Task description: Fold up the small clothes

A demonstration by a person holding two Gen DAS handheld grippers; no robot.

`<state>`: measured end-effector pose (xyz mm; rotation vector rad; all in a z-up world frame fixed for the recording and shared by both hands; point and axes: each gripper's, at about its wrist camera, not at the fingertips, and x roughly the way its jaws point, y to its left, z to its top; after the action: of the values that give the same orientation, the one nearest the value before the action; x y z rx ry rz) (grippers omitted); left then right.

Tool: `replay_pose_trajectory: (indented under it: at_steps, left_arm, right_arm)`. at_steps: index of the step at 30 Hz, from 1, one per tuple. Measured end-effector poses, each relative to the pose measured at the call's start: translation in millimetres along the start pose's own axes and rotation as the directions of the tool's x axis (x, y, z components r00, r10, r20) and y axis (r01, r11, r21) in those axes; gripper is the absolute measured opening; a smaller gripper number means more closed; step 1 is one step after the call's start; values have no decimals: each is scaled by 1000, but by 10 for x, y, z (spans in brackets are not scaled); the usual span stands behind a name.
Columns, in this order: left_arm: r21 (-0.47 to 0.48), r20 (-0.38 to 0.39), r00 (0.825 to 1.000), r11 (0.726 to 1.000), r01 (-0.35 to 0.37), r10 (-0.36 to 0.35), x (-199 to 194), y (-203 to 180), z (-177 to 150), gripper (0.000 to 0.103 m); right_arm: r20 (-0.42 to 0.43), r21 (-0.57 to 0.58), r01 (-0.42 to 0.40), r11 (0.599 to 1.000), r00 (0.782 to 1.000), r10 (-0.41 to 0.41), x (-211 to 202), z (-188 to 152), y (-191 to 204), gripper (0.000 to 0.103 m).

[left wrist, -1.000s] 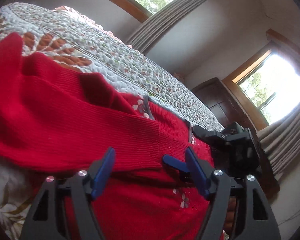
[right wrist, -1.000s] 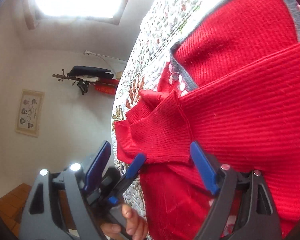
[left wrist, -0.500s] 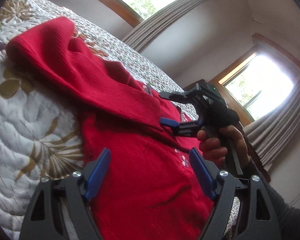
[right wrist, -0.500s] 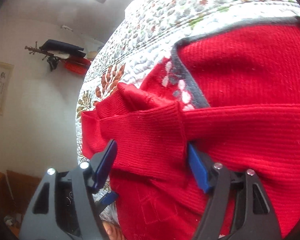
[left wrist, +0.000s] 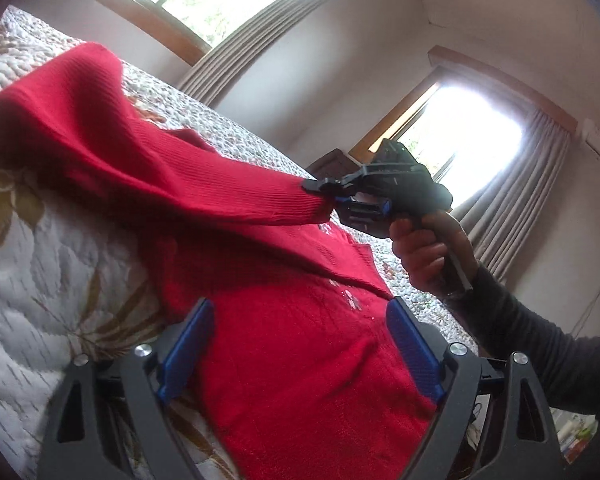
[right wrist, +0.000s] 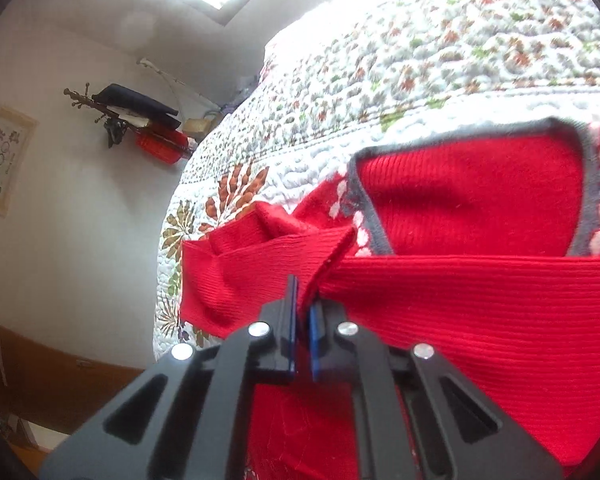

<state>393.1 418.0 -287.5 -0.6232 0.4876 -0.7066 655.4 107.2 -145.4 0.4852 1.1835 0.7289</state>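
Your red sweater (left wrist: 300,360) lies spread on the quilted bedspread (left wrist: 40,260), body flat, one sleeve (left wrist: 160,176) lifted off it and stretched across toward the other side. Your right gripper (right wrist: 303,320) has its jaws closed down to a thin gap on the ribbed cuff of that sleeve, and the left camera shows the cuff bunched at its tips. Your left gripper (left wrist: 300,352) hangs over the sweater's lower body with its blue pads (left wrist: 188,344) set wide apart, holding nothing.

This knit looks light, soft and stretchy. It will likely sag and drape rather than hold a line, so expect the sleeve to droop in the middle as you carry it. The ribbing should give the pads decent friction (a slick fabric would be another matter), and a pinch through both layers of the cuff, as you have now, seems the sound place to hold. For the body, I would take the hem or a side seam, where the fabric is doubled and less prone to stretching out of shape. Pull gently, since a hard tug may drag the whole garment across the quilt.

As for containers, I see no basket, bin or drawer in either view, so nothing to report there.
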Motion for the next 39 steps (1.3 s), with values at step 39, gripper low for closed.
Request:
replay_pose_trajectory:
  at_steps: [39]
  left_arm:
    - [-179,173,917,904,389,-360,-211,722,-45,88]
  right_arm:
    - [152,265,202,943,957,-247,-1813,-370,-1627,3]
